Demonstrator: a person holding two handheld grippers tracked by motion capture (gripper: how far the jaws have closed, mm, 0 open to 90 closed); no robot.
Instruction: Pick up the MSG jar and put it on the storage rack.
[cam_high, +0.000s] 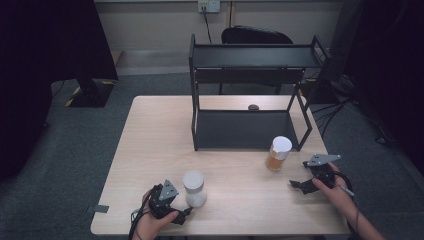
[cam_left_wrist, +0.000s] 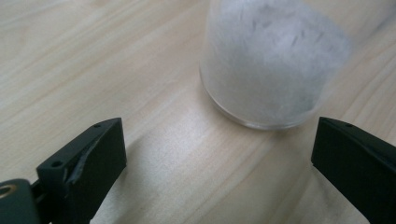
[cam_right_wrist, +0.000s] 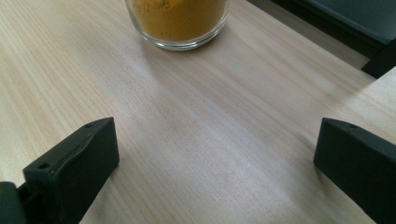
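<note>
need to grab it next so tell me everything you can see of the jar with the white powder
The white jar is a clear, round, glass-looking jar with a white lid, mostly filled with white powder. It stands upright on the table near the front edge, left of centre. The left gripper is open just short of it, fingers not touching.

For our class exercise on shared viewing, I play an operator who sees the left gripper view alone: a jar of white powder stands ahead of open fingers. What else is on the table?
Observer: A second jar, holding orange powder, stands near the right gripper.
Operator: Is that gripper holding it?
Observer: No. Its fingers are spread wide, with bare table between them and the jar.
Operator: Anything behind the jars?
Observer: A black two-level shelf rack stands at the table's far side.
</note>
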